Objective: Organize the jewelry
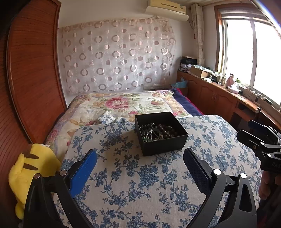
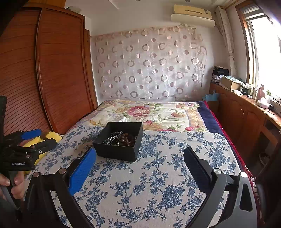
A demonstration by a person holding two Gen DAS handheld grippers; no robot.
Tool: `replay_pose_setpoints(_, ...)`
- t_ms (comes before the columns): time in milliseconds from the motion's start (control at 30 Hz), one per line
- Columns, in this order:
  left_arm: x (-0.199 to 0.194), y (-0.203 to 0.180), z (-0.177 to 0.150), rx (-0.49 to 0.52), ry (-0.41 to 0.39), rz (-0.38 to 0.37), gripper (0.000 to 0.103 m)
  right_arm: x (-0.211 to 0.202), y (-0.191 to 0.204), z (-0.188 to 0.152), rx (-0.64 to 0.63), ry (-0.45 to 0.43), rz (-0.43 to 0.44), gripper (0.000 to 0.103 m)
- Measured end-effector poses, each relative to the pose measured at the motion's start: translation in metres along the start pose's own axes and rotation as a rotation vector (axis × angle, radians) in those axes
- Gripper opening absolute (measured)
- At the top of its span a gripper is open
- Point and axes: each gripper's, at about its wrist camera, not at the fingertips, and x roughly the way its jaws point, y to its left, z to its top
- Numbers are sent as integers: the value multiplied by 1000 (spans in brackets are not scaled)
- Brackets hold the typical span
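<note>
Bed (image 1: 140, 184) under a blue-flowered cover carries everything. Black box (image 1: 160, 134) sits open-topped mid-cover, probably so it can be reached from above. Jewelry (image 1: 158, 132), beads and chains, lies heaped inside it already; sorted or merely gathered, I cannot tell. Left tool (image 1: 140, 157) and right tool (image 2: 139, 156) hover level, short of the box, both spread wide, holding nothing.

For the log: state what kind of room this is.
Most likely a home bedroom: a bed with a floral quilt, a tall wooden wardrobe beside it, and a wall air conditioner above.
</note>
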Motion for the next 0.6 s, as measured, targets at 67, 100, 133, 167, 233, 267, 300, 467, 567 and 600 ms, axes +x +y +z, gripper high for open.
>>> replay_pose_setpoints(67, 0, 0, 0, 0, 0, 0, 95, 0, 1, 0, 0, -1, -1, 100)
replay_pose_setpoints(100, 0, 0, 1, -1, 0, 0, 95, 0, 1, 0, 1, -1, -1, 100)
replay_pose_setpoints(133, 0, 0, 0, -2, -1, 0, 95, 0, 1, 0, 0, -1, -1, 100)
replay_pose_setpoints(167, 0, 0, 0, -2, -1, -1, 95, -1, 1, 0, -1, -1, -3, 100)
replay_pose_setpoints(233, -1, -1, 0, -1, -2, 0, 95, -2, 2, -1, -1, -2, -3, 100)
replay_pose_setpoints(267, -1, -1, 0, 0, -3, 0, 95, -1, 1, -1, -1, -2, -3, 100)
replay_pose_setpoints(300, -1, -1, 0, -2, -3, -1, 95, -1, 1, -1, 0, -2, -4, 100)
replay_pose_setpoints(467, -7, -3, 1, -3, -9, -9, 95, -5, 0, -2, 4, -6, -8, 100)
replay_pose_setpoints(567, -12, -6, 3, 2, -23, -11, 95, -7, -1, -1, 5, -11, -11, 100)
replay_pose_setpoints(600, -14, -6, 4, 1, -26, -13, 95, -7, -1, -2, 6, -12, -11, 100)
